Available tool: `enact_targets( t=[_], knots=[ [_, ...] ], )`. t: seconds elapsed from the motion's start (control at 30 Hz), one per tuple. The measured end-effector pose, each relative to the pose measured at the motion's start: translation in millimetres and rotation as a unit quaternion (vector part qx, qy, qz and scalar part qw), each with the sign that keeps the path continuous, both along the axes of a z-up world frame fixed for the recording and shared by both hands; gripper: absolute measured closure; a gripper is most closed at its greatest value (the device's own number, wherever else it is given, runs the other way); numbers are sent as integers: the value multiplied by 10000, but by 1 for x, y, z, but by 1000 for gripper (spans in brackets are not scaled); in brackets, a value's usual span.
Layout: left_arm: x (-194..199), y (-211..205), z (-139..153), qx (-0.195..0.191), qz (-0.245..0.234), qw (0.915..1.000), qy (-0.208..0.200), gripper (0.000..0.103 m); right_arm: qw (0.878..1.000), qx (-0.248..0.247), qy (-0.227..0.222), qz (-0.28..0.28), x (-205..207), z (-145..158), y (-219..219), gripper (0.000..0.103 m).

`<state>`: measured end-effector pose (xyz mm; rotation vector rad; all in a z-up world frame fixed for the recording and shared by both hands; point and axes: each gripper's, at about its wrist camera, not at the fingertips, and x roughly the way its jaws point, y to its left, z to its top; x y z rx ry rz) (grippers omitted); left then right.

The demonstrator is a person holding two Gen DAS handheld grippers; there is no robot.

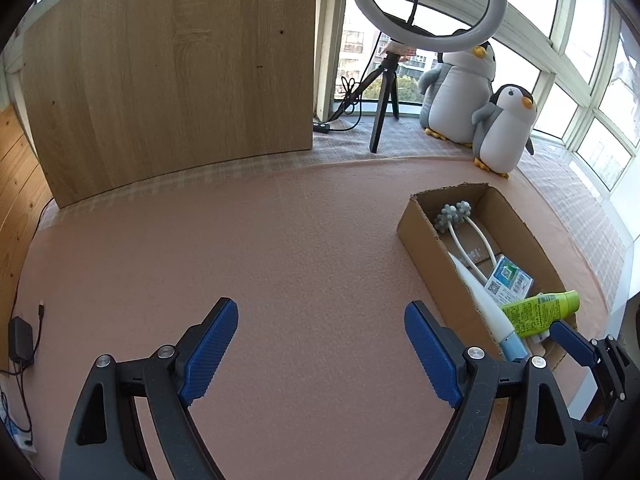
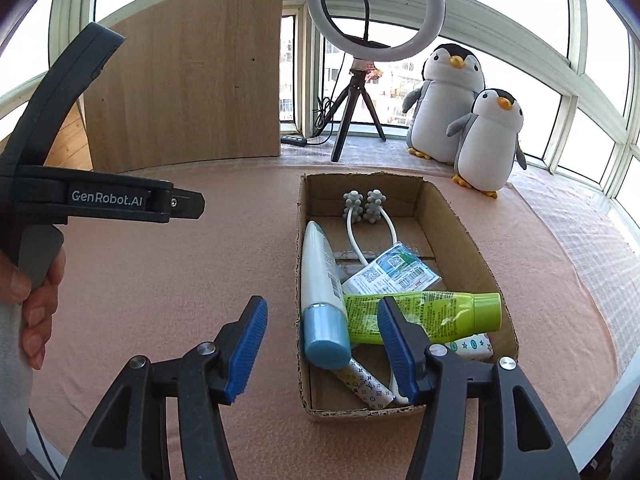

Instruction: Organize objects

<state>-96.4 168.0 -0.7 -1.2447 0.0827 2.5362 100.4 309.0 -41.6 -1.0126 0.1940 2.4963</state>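
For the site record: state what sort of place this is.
Probably a home's glazed balcony or bay window used for filming: wraparound windows, plush penguins on the ledge, a ring light on a tripod.

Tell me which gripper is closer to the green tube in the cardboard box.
Right. The right gripper hangs open just over the green tube at the box's near end. The left gripper is open over bare mat, off to the box's left.

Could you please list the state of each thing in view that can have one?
Left tool: open, empty.
Right tool: open, empty, above the box.
Cardboard box: open-topped, holding items.
Green tube: capped, lying across the others.
White tube: capped, lying flat.
Ring light: unlit, upright.
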Motion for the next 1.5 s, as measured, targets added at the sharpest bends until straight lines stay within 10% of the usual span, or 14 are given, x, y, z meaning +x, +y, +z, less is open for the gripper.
enact_targets(
  t=[0.63, 0.83, 1.5],
  knots=[
    [66, -171, 53, -89, 1270, 9867, 1010, 3, 9983, -459, 90, 350, -72, 19, -74, 29],
    [80, -207, 52, -15, 1583, 9820, 1034, 1, 9973, -450, -35, 576, -97, 35, -106, 7],
    [92, -217, 40, -16, 1572, 9853, 663, 1, 9967, -137, -318, 737, -103, 53, -137, 3]
  ],
)
